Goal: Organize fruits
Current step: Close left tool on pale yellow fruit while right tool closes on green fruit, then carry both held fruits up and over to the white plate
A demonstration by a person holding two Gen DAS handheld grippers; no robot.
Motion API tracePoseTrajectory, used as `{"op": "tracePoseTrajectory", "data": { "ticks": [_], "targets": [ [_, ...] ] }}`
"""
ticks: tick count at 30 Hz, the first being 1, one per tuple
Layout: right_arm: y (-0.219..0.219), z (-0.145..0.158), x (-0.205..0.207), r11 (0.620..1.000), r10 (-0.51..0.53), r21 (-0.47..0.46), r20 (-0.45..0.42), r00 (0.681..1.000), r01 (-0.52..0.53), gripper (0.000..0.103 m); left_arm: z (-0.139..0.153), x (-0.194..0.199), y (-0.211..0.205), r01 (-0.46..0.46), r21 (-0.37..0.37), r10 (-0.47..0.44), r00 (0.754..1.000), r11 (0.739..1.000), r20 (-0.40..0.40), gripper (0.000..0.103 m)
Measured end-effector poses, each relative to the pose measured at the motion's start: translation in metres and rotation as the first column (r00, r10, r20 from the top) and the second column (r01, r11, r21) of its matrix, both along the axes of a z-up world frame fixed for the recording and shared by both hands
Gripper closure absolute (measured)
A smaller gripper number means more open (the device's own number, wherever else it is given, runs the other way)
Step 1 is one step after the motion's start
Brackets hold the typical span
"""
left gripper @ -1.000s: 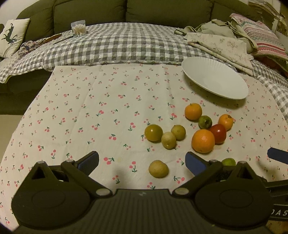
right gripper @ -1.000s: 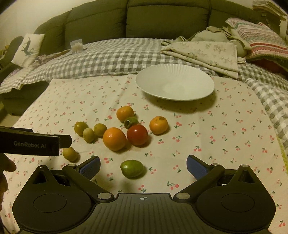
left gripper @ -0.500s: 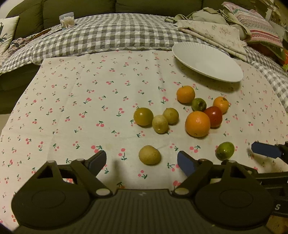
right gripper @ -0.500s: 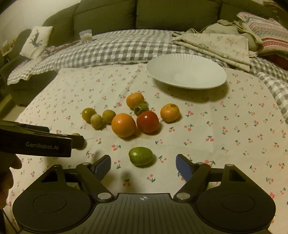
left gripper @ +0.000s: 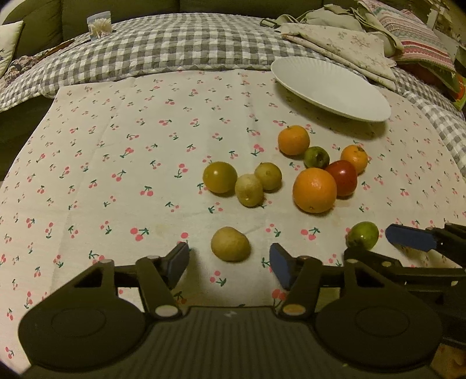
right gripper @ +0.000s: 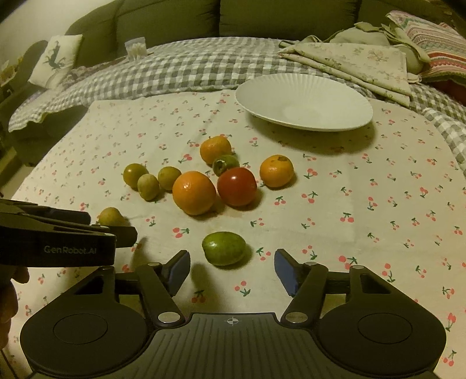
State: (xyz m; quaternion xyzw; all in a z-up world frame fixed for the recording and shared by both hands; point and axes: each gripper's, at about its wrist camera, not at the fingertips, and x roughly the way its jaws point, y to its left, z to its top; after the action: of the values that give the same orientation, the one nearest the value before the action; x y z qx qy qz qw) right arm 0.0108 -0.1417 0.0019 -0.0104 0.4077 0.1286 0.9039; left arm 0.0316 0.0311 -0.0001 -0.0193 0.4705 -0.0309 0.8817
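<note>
Several fruits lie on the cherry-print cloth (left gripper: pixel 116 163). My left gripper (left gripper: pixel 229 262) is open, its fingers on either side of a yellow-green fruit (left gripper: pixel 230 243) just ahead. My right gripper (right gripper: pixel 232 267) is open around a green fruit (right gripper: pixel 224 248), which also shows in the left wrist view (left gripper: pixel 362 235). Beyond lie a big orange (right gripper: pixel 194 192), a red tomato (right gripper: pixel 236 186), two small oranges (right gripper: pixel 215 149) (right gripper: pixel 276 170), a small green fruit (right gripper: pixel 225 164) and three yellow-green fruits (left gripper: pixel 220 177). An empty white plate (right gripper: pixel 303 101) sits at the far right.
A grey checked blanket (left gripper: pixel 163 49) lies behind the cloth, with folded cloths (right gripper: pixel 349 64) and cushions at the far right. A dark green sofa (right gripper: pixel 163 26) stands at the back. The left gripper's body (right gripper: pixel 55 239) shows at the right wrist view's left edge.
Both grippers have moved forward and down toward the cloth. The yellow-green fruit and the green fruit now sit between their open fingers. No fruit has moved.
</note>
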Motion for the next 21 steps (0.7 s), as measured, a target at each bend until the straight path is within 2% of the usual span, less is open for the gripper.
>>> {"op": "tracePoseTrajectory", "data": {
  "ticks": [13,15,19,21],
  "targets": [
    [0.0038,-0.0025,0.0044,0.999,0.027,0.016,0.008,1.000,-0.028,0.066,-0.0030,0.0042,-0.0012,0.009,0.018,-0.009,1.000,1.000,0.017,0.065],
    [0.0048,-0.0037,0.0048,0.999,0.031,0.014,0.009,0.999,-0.031,0.068,-0.0033,0.0042,-0.0016,0.013,0.025,-0.013,1.000,1.000,0.020,0.066],
    [0.0048,-0.0037,0.0052,0.999,0.032,0.016,0.013,0.999,-0.032,0.070,-0.0027,0.0034,-0.0022,0.013,0.034,-0.014,0.999,0.999,0.029,0.076],
    [0.0053,-0.0038,0.0052,0.999,0.033,0.013,0.012,0.999,-0.033,0.071,-0.0019,0.0031,-0.0008,0.011,0.026,-0.012,0.999,1.000,0.031,0.076]
  ]
}}
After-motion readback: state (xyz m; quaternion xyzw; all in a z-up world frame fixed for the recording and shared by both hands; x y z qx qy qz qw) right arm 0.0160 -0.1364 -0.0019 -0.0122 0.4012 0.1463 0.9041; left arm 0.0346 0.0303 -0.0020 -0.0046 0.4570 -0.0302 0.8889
